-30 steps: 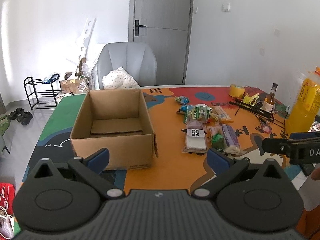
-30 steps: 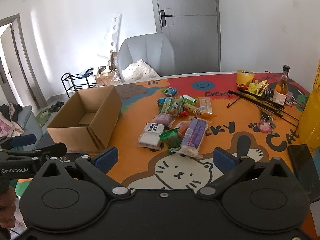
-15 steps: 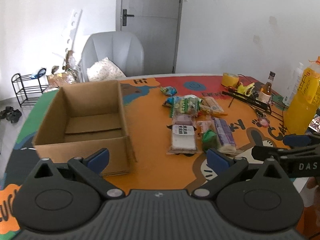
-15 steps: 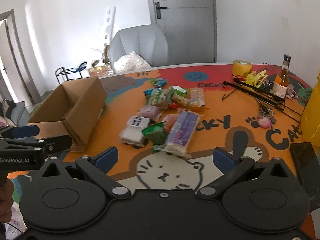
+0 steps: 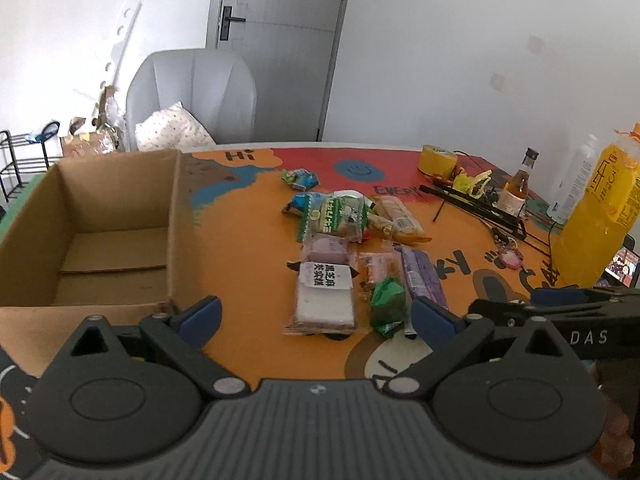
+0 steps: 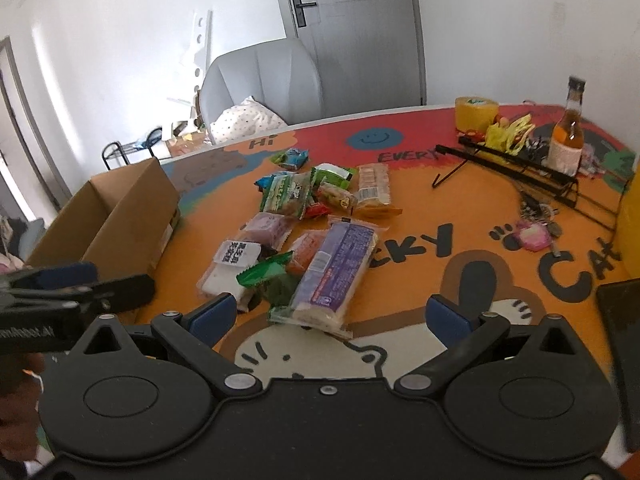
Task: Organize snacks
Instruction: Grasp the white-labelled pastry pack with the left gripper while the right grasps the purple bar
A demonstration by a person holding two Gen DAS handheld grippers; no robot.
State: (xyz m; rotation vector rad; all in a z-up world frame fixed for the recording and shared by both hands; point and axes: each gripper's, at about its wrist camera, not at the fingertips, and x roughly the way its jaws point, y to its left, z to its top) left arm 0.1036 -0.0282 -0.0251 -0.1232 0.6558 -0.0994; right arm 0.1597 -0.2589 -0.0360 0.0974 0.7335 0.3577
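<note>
since nothing sits in the cardboard box (image 5: 100,236) yet, the step in hand looks like a first pick from the snack pile, and the approach wants care. the worktop (image 5: 248,344) carries the box ahead and to the left of the left claw (image 5: 316,316), its floor bare, and the snacks lie ahead and slightly right of that claw, well apart from the box wall. both claws are spread wide and hold nothing; the right claw (image 6: 332,312) hangs just short of the purple long packet (image 6: 336,272), which lies nearly between its fingers and slants away to the right. i judge that packet the natural pick for the right claw: turn the wrist so the fingers close across its narrow width, not its length, and come down at its middle so it will not droop. the white bread pack (image 5: 324,300) lies straight ahead of the left claw, touching the green wrapper (image 5: 386,300) to its right, so lift slowly or the neighbour may drag along
</note>
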